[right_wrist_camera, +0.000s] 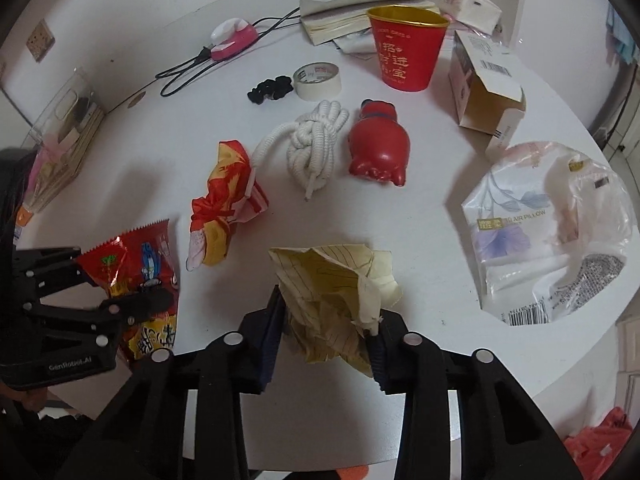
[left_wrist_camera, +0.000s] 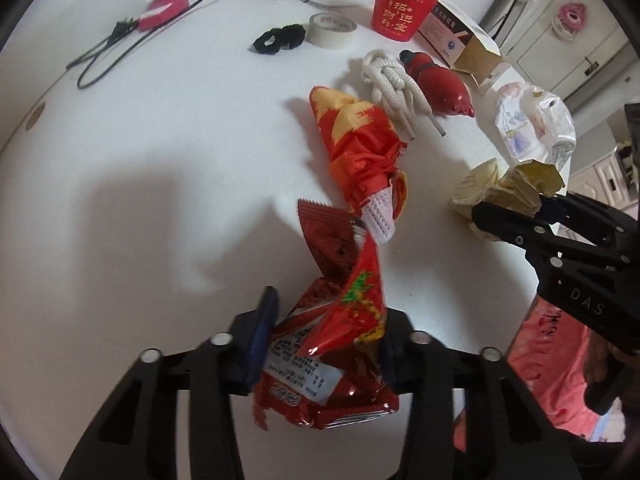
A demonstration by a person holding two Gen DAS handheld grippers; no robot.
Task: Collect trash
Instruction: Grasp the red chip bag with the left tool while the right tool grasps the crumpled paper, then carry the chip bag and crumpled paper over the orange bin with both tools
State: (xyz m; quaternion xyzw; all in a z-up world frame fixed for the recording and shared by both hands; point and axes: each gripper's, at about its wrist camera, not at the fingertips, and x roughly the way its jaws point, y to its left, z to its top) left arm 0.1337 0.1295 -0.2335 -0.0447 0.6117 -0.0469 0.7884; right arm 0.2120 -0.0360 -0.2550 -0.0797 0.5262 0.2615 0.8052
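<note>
Crinkly, light, slippery: your left tool (left_wrist_camera: 320,344) pinches the wrapper (left_wrist_camera: 340,344); your right tool (right_wrist_camera: 326,332) clamps soft paper (right_wrist_camera: 332,280). Next, the bag (right_wrist_camera: 552,232) at 2 o'clock.

Red snack wrapper (left_wrist_camera: 340,360) between left jaws

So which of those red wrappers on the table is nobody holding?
The crumpled red-and-yellow wrapper lying free beside the white rope. The other one, the shiny red snack bag, is pinched in the left claw.
</note>
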